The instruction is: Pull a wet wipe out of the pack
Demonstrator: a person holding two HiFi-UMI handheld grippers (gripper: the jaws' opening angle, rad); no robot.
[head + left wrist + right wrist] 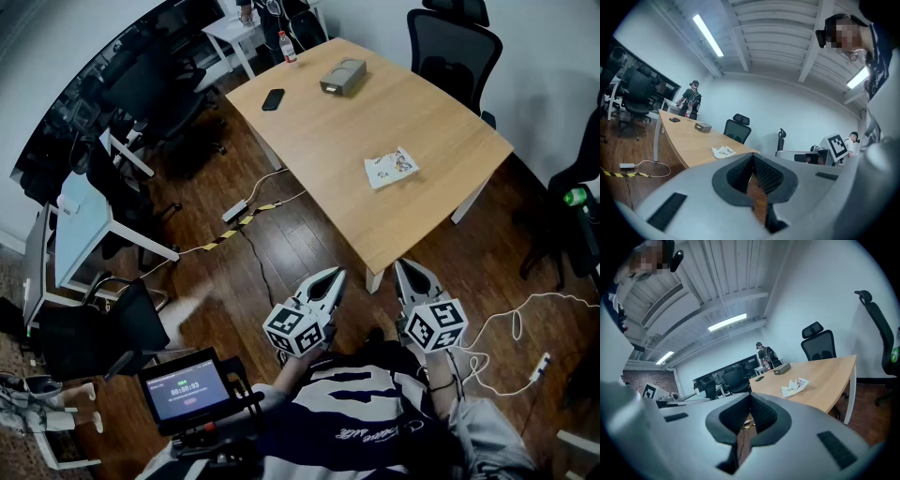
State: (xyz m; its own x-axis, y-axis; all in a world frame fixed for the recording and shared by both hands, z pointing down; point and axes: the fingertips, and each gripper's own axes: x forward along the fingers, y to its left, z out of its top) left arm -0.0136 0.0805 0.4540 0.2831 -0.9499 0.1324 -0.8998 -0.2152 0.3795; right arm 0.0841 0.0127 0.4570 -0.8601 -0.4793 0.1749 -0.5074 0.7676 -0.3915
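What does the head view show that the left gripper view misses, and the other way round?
Only the head view: the small black screen showing a timer and a white cable looped on the dark floor. Only the left gripper view: the white beamed ceiling and its long strip light. Both: the light wooden table, the flat white printed wipe pack, the grey box and the black phone.

Wipe pack (391, 168) flat on table (328, 122)

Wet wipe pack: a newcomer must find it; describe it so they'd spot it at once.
Find the light wooden table. Toward its near right edge lies a flat white pack with colourful print. Unlike it, the black phone and grey box sit at the far end.
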